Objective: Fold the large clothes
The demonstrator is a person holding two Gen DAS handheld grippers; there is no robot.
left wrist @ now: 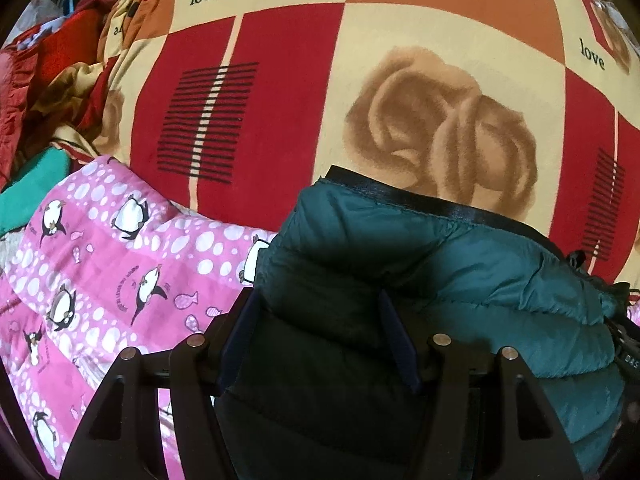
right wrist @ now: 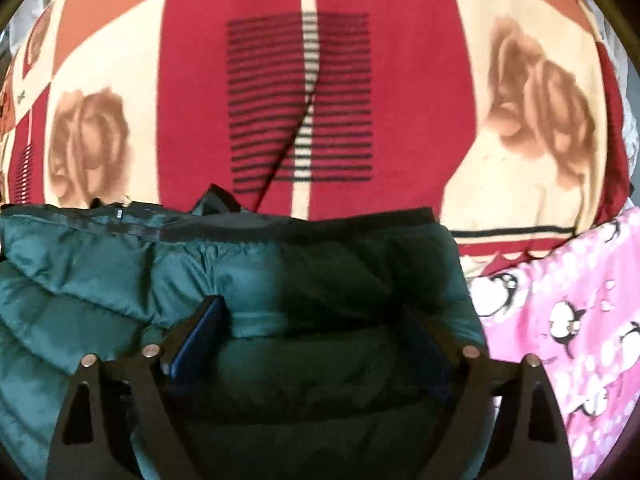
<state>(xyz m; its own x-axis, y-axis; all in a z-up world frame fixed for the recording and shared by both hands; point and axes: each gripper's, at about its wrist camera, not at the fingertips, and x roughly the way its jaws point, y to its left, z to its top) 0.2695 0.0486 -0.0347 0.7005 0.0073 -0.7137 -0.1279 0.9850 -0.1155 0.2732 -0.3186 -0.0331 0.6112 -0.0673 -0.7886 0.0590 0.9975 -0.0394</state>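
A dark teal puffer jacket [left wrist: 460,272] lies bunched on the bed, its black trimmed edge [left wrist: 400,196] on the far side. My left gripper [left wrist: 318,300] sits low over the jacket's left end. Its jaws stand apart, with padded fabric bulging between the blue pads, and I see no pinch. In the right wrist view the same jacket [right wrist: 100,272] spreads to the left. My right gripper [right wrist: 312,304] hangs over the jacket's right end, jaws wide, with a padded fold lying loose between the fingers.
A red, cream and orange bedsheet [left wrist: 288,80] with rose prints covers the bed beyond the jacket. A pink penguin quilt [left wrist: 100,272] lies to its left and also shows as a pink quilt [right wrist: 580,320]. Rumpled red clothes [left wrist: 52,52] pile at the far left. A thin dark cord [right wrist: 288,136] crosses the sheet.
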